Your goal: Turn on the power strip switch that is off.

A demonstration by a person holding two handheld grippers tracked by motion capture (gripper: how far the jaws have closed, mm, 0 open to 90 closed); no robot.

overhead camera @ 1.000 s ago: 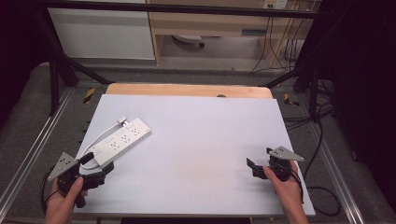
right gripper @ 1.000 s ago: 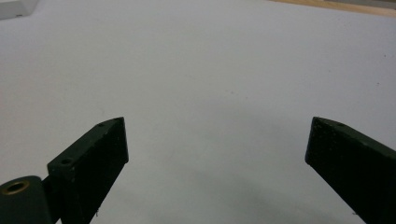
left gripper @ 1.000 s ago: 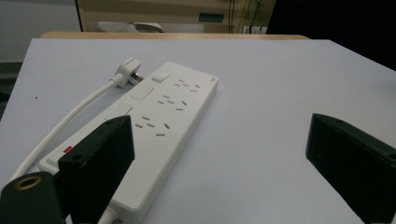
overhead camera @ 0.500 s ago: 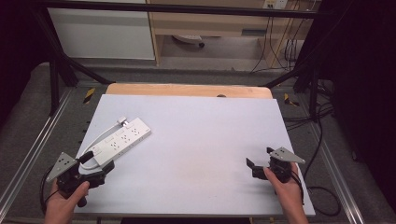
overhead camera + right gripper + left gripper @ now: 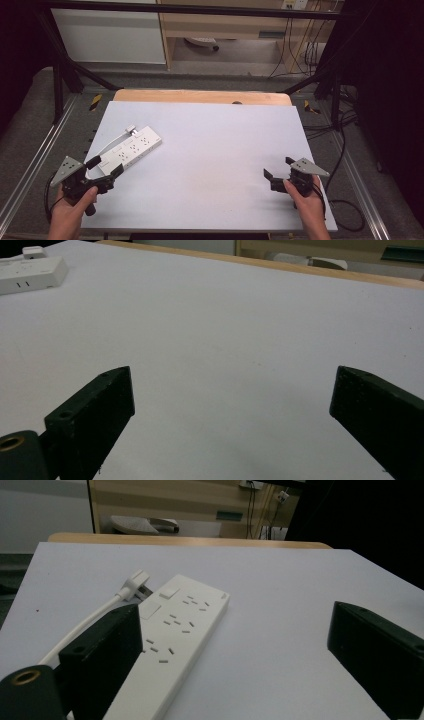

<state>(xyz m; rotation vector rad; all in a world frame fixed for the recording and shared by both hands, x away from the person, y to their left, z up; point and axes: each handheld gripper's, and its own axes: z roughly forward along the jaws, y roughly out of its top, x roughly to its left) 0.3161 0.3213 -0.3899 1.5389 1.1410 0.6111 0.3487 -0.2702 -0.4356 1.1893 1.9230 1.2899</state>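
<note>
Surface (image 5: 215, 165), white and broad, takes up the middle of the high view, with a strip of pale wood (image 5: 200, 96) along its far edge. In the left-centre of that frame lies a white power strip (image 5: 131, 153), set at a slant, its cord (image 5: 111, 145) curving off toward the left and doubling back to a plug (image 5: 132, 130) that rests just beside the strip's far end. The left gripper (image 5: 106, 169) sits at the lower left of the frame, held in a hand (image 5: 70, 212), its jaws spread apart and grasping nothing; in the left gripper view the strip's near end runs past the left jaw at the bottom of the frame. The right gripper (image 5: 278, 172) sits at the lower right, well apart from the strip, jaws likewise released over bare surface, held in the other hand (image 5: 310, 210).
</note>
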